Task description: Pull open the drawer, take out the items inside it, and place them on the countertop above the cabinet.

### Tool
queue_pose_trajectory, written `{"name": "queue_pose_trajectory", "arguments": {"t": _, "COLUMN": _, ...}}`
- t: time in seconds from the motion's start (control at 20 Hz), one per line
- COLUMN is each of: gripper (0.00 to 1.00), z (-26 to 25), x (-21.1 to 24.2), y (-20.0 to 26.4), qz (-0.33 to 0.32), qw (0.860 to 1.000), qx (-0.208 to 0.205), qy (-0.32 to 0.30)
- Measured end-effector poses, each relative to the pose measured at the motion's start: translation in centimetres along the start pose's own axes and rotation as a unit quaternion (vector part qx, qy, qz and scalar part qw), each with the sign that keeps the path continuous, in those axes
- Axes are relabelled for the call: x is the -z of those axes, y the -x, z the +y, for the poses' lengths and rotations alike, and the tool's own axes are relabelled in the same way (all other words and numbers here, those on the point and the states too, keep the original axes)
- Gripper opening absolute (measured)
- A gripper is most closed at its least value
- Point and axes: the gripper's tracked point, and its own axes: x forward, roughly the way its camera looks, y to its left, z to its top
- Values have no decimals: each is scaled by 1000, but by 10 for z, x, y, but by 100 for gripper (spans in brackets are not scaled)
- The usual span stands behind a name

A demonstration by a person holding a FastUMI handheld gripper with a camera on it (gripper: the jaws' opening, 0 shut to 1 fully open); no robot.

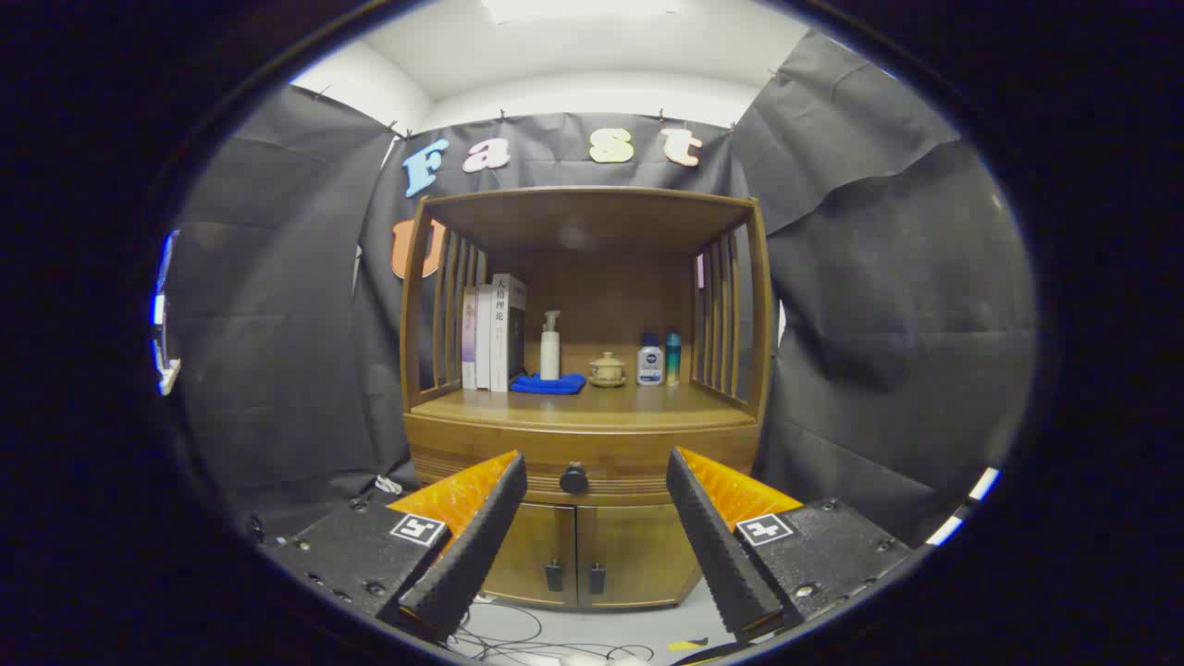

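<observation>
1. The gripper (597, 472) hangs in front of a wooden cabinet (583, 435), its two fingers (481, 527) spread wide apart and holding nothing.
2. The drawer (518, 458) sits shut in the band just under the countertop (583, 405). Its round dark knob (573, 479) shows in the gap between the fingers, some way beyond their tips.
3. Below the drawer are two closed cabinet doors (592, 553), each with a small dark handle near the centre seam.
4. On the countertop, toward the back, a row of upright books (493, 333) leans against the left slatted side. One spine carries Chinese characters, too small for me to read with any confidence.
5. Just right of the books, a white pump bottle (550, 347) stands on a folded blue cloth (548, 383).
6. Next along is a small lidded ceramic cup (608, 368) on a saucer.
7. Beside that stands a white bottle with a dark blue cap (650, 361); a round dark blue mark shows on its front, but the writing is too small to make out.
8. Touching or just beside it, a slim teal bottle (672, 357) stands upright near the right slats.
9. Each finger base wears a square black-and-white marker tag (418, 529).
10. Loose cables (518, 638) lie on the pale floor in front of the cabinet.
</observation>
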Motion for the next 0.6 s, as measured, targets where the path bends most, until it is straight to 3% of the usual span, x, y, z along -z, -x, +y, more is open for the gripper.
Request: {"name": "queue_pose_trajectory", "arguments": {"t": 0.6, "gripper": 99, "z": -4, "x": -10, "y": 5, "qz": -5, "qw": 1000, "qx": 9, "qy": -9}}
